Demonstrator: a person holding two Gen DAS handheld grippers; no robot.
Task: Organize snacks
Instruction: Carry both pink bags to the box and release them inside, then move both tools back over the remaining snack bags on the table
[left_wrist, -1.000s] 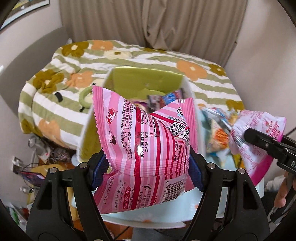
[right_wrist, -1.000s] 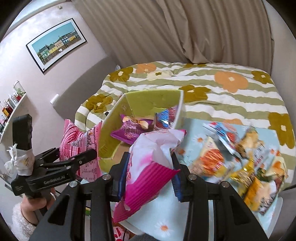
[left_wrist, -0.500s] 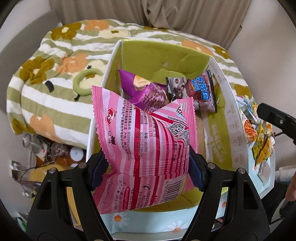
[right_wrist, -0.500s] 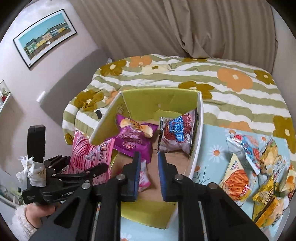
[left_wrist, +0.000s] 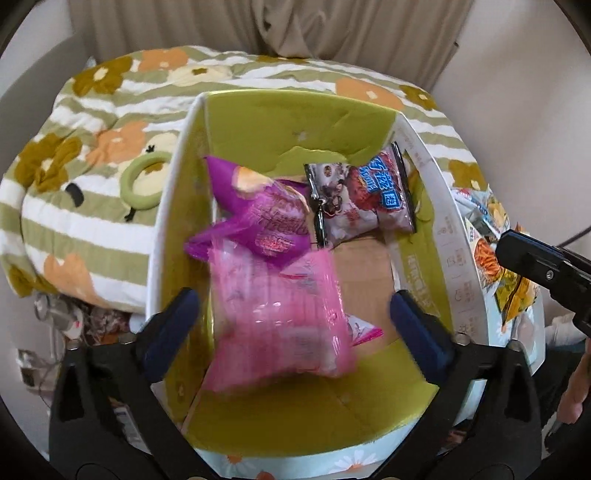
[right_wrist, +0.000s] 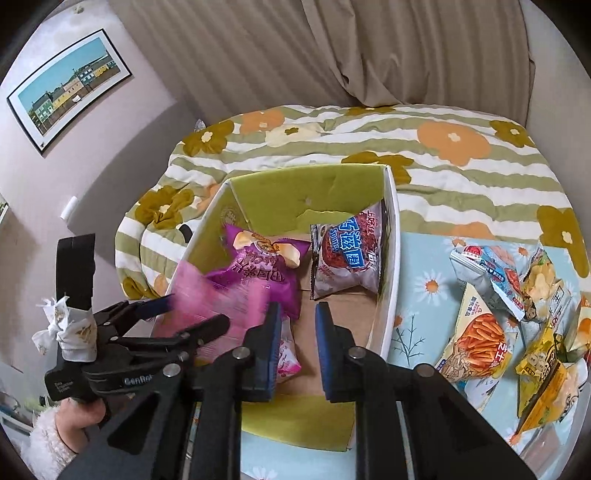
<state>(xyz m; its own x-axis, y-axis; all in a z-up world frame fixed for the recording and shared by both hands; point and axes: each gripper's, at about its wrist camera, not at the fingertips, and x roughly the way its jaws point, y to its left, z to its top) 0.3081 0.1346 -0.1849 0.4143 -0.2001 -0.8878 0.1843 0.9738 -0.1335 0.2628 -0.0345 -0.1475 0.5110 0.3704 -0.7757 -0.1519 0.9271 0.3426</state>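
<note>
Blurring pink packet (left_wrist: 277, 317) hangs between left gripper's (left_wrist: 295, 325) opening jaws; right gripper's (right_wrist: 295, 347) jaws together.

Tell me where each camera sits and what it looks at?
Left wrist: rides on the left tongs, looking down into the box; the tongs are opening, the blurred pink bag loose between them.
Right wrist: rides on the right tongs, shut and empty, looking down at the box; a hand shows.
Both see the box, purple bag, pink bag and bed.
</note>
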